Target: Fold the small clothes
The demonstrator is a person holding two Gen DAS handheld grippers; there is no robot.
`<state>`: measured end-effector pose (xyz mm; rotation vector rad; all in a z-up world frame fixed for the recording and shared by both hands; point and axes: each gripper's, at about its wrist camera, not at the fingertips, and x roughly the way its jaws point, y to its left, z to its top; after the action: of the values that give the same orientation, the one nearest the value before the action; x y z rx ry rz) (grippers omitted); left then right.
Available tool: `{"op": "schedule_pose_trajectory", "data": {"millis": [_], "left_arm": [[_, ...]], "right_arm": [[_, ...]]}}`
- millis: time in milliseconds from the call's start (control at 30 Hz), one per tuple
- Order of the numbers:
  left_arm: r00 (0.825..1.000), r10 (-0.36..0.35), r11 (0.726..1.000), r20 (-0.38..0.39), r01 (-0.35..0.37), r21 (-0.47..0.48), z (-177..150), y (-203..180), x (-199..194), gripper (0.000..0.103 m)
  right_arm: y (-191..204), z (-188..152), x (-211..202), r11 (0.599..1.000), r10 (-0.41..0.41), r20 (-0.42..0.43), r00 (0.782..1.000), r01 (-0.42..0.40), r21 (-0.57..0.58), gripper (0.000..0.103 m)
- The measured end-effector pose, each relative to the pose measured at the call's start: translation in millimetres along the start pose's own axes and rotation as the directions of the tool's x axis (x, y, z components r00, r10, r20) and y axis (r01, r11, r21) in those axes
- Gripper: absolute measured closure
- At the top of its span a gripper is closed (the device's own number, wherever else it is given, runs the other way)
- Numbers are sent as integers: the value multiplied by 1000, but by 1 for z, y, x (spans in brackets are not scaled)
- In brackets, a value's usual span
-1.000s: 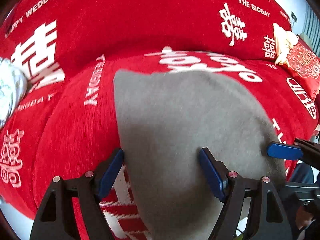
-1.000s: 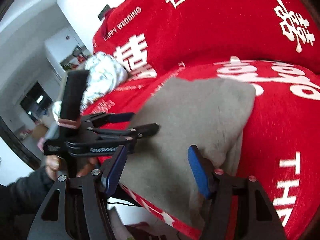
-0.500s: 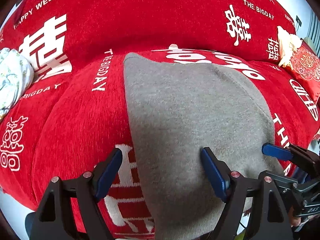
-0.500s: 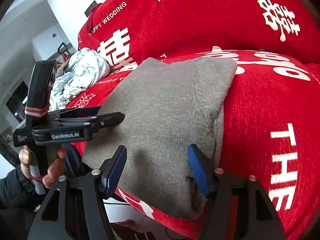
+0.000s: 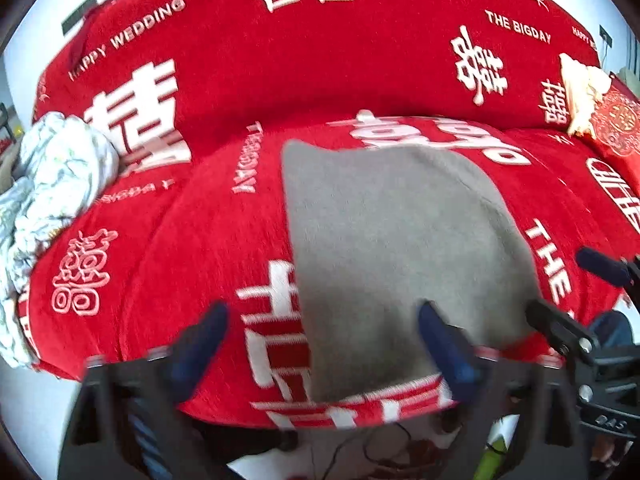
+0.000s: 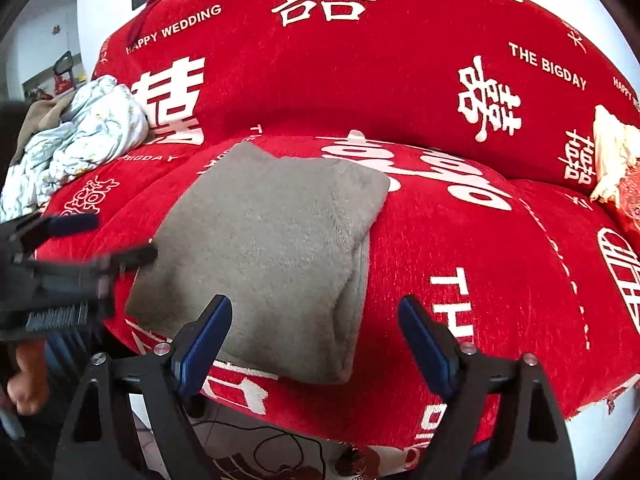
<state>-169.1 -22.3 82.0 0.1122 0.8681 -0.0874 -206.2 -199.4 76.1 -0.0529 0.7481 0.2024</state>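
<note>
At far left, a crumpled pale floral garment (image 6: 80, 136) is heaped against the sofa backrest — judged to be waiting its turn. The sofa (image 6: 500, 260) wears a red cover with white lettering.

The left hand-held gripper (image 5: 320, 344) has just been opening; its jaws stand wide, with nothing pressed between the pads. The near left edge of the folded grey garment (image 6: 272, 248) shows in the gap beyond the blue fingertips (image 5: 444, 344), untouched.

The folded grey garment lies flat on the seat cushion, near its front edge, as a compact rectangle of stacked layers. This placement suggests a finished fold set down for release.

The right hand-held gripper (image 6: 316, 344) has likewise just been opening; it is spread wide and holds nothing, and the garment's near right corner lies beyond and between its pads without contact.

Legible writing on the cover, left to right: "HAPPY WEDDING", "BIGDAY", large double-happiness characters, "THE BIGDAY", and "THE" on the seat. The gripper body carries small lettering — too blurred to read.

At far right, a cream cloth item (image 6: 612, 152) rests against the backrest.
</note>
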Motion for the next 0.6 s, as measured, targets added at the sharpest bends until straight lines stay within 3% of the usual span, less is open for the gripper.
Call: {"op": "schedule_pose_trajectory", "data": {"millis": [200,600], "left_arm": [[987,60,998,147,-55,-33,-12,-2,-29,2],[980,57,998,192,-56,-12,-9,-11,-48,2]], "right_arm": [[-1,-6,-7,999,-21,14,1000,21,28,15],[1,-1,-25,999,-16,55,998,14,41,15]]}}
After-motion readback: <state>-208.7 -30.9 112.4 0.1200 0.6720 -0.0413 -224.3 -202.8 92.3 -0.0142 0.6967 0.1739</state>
